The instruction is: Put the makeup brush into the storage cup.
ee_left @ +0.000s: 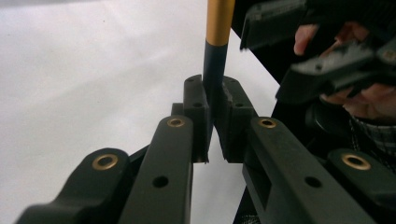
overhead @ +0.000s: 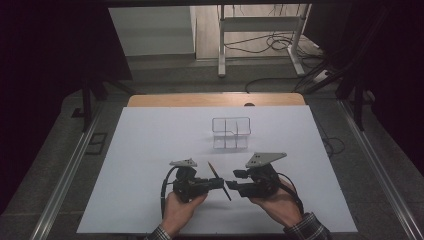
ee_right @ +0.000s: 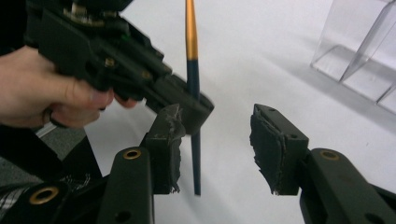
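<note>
A slim pen (overhead: 218, 180), dark blue with a gold upper section, is clamped between the pads of my left gripper (overhead: 220, 184), which is shut on its blue part (ee_left: 214, 70). The gold part (ee_left: 219, 23) sticks out beyond the jaws. My right gripper (overhead: 232, 181) faces the left one from the right, its jaws open. In the right gripper view the pen (ee_right: 193, 79) hangs between the two worn pads of my right gripper (ee_right: 215, 135), close to the left pad (ee_right: 166, 140) and apart from both. The left gripper (ee_right: 182, 105) shows there holding the pen.
A clear plastic organizer (overhead: 230, 132) with several compartments stands behind the grippers, also at the upper right of the right gripper view (ee_right: 359, 51). A white sheet (overhead: 150, 150) covers the table, with a wooden edge (overhead: 215, 100) at the back.
</note>
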### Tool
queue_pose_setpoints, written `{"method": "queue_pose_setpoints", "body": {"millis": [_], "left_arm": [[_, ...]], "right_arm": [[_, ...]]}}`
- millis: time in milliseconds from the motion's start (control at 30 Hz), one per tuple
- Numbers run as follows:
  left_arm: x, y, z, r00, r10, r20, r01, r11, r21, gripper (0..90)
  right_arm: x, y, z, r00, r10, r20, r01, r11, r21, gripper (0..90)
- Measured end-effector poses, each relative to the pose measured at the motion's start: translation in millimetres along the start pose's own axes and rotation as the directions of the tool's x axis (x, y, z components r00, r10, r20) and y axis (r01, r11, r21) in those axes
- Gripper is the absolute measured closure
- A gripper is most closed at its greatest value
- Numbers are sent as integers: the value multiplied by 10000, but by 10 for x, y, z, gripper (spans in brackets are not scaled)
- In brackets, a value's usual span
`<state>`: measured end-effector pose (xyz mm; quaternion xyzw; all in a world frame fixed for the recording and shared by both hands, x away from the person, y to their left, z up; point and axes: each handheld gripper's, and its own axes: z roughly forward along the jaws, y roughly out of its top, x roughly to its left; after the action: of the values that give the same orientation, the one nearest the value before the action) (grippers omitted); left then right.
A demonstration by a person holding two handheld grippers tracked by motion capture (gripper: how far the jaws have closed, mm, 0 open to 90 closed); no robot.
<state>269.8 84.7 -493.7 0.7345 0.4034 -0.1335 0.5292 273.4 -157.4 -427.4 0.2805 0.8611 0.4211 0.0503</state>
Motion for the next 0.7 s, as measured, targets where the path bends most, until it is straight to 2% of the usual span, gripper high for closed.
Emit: {"method": "queue_pose_setpoints", "body": {"millis": [200, 333, 367, 700], "left_arm": [[-9, 7, -5, 9999, 109, -41, -109, 9999, 94, 840], [-20, 11, -6, 9999, 136, -52, -136, 9999, 105, 840], [-24, 12, -4, 9999, 157, -46, -156, 9998, 130, 840], [-34, 12, 13, 9996, 255, -116, -252, 9993, 272, 840]], "right_arm": [[22, 116, 30, 9999, -87, -59, 86, 9999, -98, 540], [64, 194, 83, 9993, -313, -199, 313, 9995, 10, 569], [86, 228, 121, 9988, -438, -224, 440, 9990, 85, 587], [84, 319, 300, 9978, -610, -263, 611, 9981, 16, 642]]}}
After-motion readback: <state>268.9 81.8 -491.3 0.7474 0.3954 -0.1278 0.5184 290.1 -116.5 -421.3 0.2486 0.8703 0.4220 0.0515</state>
